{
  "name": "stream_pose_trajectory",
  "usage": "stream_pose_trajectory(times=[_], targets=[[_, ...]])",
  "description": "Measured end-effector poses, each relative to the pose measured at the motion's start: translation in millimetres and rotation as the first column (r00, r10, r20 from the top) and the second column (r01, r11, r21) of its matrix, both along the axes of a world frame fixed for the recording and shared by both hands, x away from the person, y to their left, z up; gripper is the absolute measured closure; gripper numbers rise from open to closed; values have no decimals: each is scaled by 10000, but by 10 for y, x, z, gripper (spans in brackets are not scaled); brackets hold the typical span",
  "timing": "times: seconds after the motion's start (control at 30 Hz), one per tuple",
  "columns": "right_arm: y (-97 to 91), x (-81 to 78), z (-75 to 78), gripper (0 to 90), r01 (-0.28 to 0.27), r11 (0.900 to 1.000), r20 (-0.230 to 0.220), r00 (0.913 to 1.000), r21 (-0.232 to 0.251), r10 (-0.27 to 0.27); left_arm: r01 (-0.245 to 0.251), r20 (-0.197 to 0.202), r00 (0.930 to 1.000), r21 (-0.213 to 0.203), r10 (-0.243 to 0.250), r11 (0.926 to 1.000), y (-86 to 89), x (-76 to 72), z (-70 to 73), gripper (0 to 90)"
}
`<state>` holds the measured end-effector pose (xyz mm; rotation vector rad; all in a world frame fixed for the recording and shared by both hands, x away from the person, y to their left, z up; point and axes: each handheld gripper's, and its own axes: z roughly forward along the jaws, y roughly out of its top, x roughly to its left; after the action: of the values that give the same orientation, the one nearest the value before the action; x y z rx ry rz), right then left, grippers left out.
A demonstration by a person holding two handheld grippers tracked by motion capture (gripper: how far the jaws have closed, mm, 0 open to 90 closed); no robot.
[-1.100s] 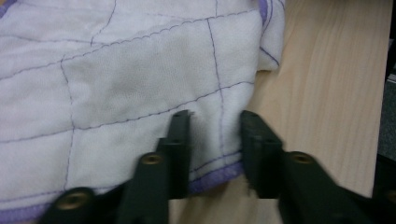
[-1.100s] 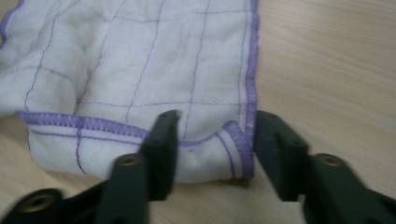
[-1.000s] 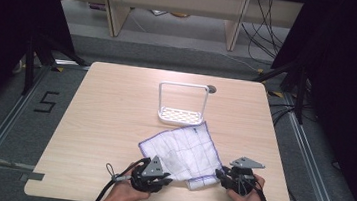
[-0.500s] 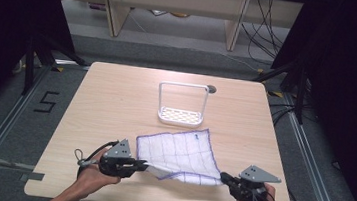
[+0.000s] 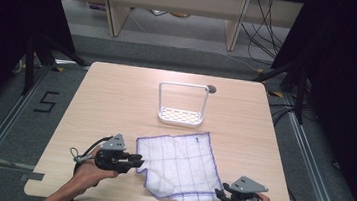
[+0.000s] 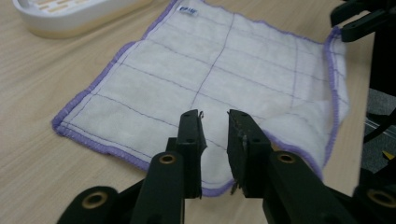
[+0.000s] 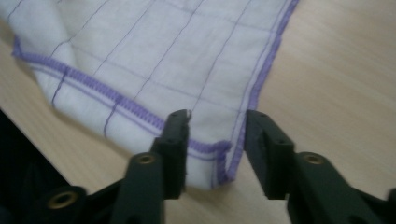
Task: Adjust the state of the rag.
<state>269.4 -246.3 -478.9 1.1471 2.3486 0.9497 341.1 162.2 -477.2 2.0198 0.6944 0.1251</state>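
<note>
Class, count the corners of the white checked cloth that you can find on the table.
4: far right, by the white rack; far left; near left, at the left gripper; near right, at the right gripper.

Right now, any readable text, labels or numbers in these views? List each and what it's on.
"5": dark marking on the floor left of the table.
Small blue tag sewn at the cloth hem: print too blurred to read.
Nothing else carries text.
</note>
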Motion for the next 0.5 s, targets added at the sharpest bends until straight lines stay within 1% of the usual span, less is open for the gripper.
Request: stream_pose_trajectory(times=[0.03,0.07,0.1,0.13,0.17,0.2,0.23,0.27,0.3,0.33,0.37,0.4,0.43,0.47,0.5], targets=[[4,-7,38,532,79,9995,172,9998,299,-84,-50,-81,10000,-383,47,9993,33,-111,53,690],[10,-12,52,518,87,9988,152,9998,489,-94,-50,-81,10000,-383,47,9993,33,-111,53,682],[10,-12,52,518,87,9988,152,9998,489,-94,33,-156,9999,-353,-38,9994,48,-189,67,682],[18,-15,67,513,128,9984,223,9997,542,-141,163,-216,9996,-378,-172,9992,59,-248,55,657],[30,-27,85,506,158,9983,110,9998,556,-165,139,-368,9992,-454,-156,9989,67,-307,27,639],[32,-9,79,499,-77,9993,385,9992,354,64,169,-725,9972,-407,-198,9990,71,-385,-30,596],[32,-9,79,499,-77,9993,385,9992,354,64,169,-725,9972,-407,-198,9990,71,-385,-30,585],[44,-7,67,499,-41,9993,270,9996,379,31,233,-923,9954,-246,-255,9994,30,-446,-109,556],[47,-1,60,499,-36,9993,314,9995,383,24,382,-957,9947,145,-366,9992,16,-448,-131,522],[72,-26,59,499,267,9979,-44,9996,588,-264,382,-957,9947,145,-366,9992,16,-448,-131,494],[72,-26,59,499,267,9979,-44,9996,588,-264,298,-1193,9924,23,-294,9996,-48,-465,-169,494],[47,0,57,499,-49,9993,245,9997,368,40,261,-1270,9916,139,-241,9996,-92,-463,-194,473],[43,-4,61,495,-5,9989,187,9998,466,-4,416,-1220,9919,472,-356,9980,-156,-427,-238,436],[39,1,59,494,-9,9988,258,9997,499,-4,359,-1282,9913,499,-293,9981,-199,-413,-257,425],[36,5,59,491,47,9984,200,9998,562,-58,401,-1198,9923,611,-325,9973,-231,-389,-275,419]])
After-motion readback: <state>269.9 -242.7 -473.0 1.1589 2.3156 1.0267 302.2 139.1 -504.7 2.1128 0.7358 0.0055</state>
